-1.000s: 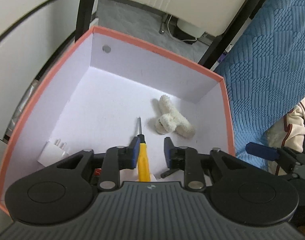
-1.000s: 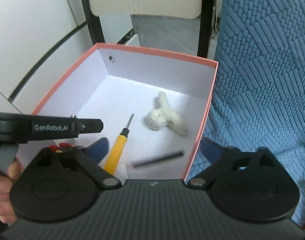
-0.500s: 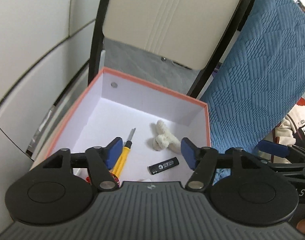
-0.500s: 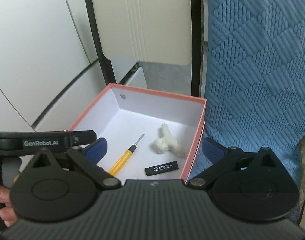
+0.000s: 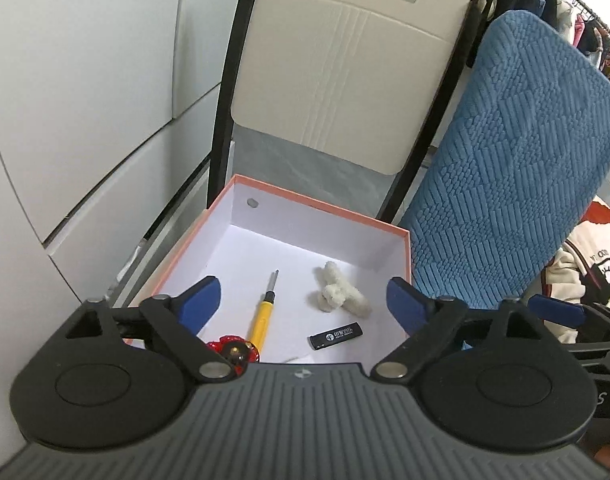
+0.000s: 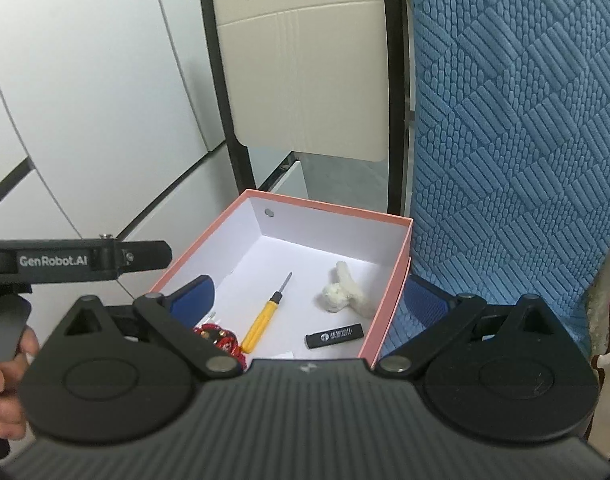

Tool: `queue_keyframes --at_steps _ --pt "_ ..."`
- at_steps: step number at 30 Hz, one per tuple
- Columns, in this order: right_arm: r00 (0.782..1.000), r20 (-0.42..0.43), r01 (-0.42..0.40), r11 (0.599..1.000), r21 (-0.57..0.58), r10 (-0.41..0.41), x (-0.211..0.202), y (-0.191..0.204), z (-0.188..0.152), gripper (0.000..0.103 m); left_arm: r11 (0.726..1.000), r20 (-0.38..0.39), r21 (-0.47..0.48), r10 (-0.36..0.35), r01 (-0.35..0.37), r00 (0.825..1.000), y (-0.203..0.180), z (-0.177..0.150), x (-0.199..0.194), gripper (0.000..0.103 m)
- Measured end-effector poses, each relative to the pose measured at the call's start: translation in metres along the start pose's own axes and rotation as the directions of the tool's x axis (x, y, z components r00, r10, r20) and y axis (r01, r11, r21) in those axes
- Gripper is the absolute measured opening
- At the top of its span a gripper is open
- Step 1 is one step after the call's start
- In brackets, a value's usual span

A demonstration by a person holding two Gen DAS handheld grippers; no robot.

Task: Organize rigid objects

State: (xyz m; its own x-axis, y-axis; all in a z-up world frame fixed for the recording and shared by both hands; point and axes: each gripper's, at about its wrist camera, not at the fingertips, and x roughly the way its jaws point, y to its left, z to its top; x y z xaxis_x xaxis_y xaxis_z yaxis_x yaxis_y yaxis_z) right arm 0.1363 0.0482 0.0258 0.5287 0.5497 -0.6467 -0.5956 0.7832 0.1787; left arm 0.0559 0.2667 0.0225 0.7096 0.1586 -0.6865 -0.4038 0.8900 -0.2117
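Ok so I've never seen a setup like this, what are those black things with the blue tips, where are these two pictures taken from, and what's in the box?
There is no robot here. A person holds a hand-operated tool in each hand, and each tool ends in two-finger tongs with blue pads. A wide-angle camera sits on each tool, looking forward along the fingers, so the black body fills the bottom of each picture.

One picture comes from the left tongs, the other from the right tongs. Both are open and hold nothing.

Both look down into a pink-rimmed box with a white inside. In it lie a yellow screwdriver, a fluffy white toy, a small black stick with white lettering, and a red item, partly hidden. Beside the box is a blue textured cushion; behind it a cream chair back.
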Motion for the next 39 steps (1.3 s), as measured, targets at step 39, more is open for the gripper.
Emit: queue_keyframes --at_steps 39 --pt "0.999 -0.034 0.017 1.000 -0.020 -0.018 -0.073 0.003 -0.074 0.103 0.999 -0.014 -0.016 0.030 -0.030 0.999 0.005 -0.087 -0.078 0.100"
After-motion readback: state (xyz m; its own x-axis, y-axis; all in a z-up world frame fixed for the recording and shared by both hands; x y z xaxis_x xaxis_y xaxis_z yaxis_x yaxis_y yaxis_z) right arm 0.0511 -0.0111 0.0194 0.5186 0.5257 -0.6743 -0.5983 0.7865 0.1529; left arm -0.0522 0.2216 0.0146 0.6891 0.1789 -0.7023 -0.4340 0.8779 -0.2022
